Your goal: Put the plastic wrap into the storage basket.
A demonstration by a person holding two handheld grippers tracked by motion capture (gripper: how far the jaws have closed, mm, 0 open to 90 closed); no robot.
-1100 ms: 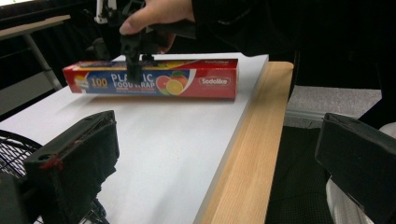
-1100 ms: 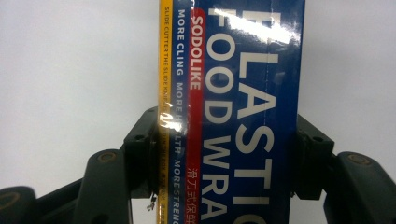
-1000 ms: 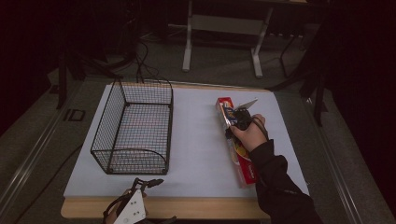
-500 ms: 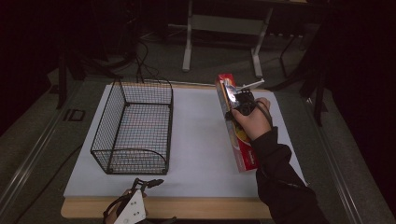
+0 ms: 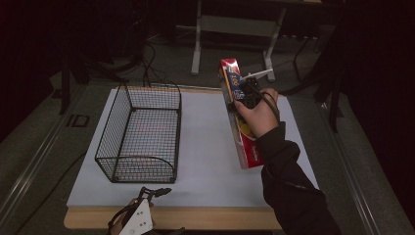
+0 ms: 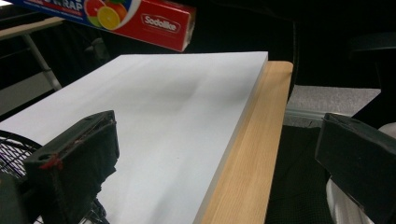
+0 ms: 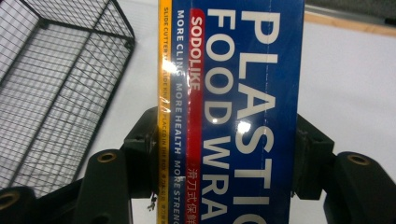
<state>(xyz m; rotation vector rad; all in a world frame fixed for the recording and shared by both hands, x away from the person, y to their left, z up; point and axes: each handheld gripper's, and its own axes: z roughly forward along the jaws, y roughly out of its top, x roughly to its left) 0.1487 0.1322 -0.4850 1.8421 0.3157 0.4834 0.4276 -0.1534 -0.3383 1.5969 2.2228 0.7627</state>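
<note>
The right hand-held gripper (image 5: 243, 93) is clamping a long plastic wrap box (image 5: 239, 115) across its width, lifting it clear of the table (image 5: 205, 147) at the right side. The wire basket (image 5: 142, 132) is sitting well apart to the left, open-topped, probably the intended destination. The left hand-held gripper (image 5: 147, 196) is idling at the near table edge, jaws apart and holding nothing.

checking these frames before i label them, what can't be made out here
- Left gripper, high view: cut off by the bottom edge, so the hand holding it is hidden.
- Box of plastic wrap, right gripper view: both ends run past the frame, and the jaws cover its sides.
- Same box, left gripper view: the top edge crops most of it.
- Basket, left gripper view: mostly hidden behind the near jaw.
</note>
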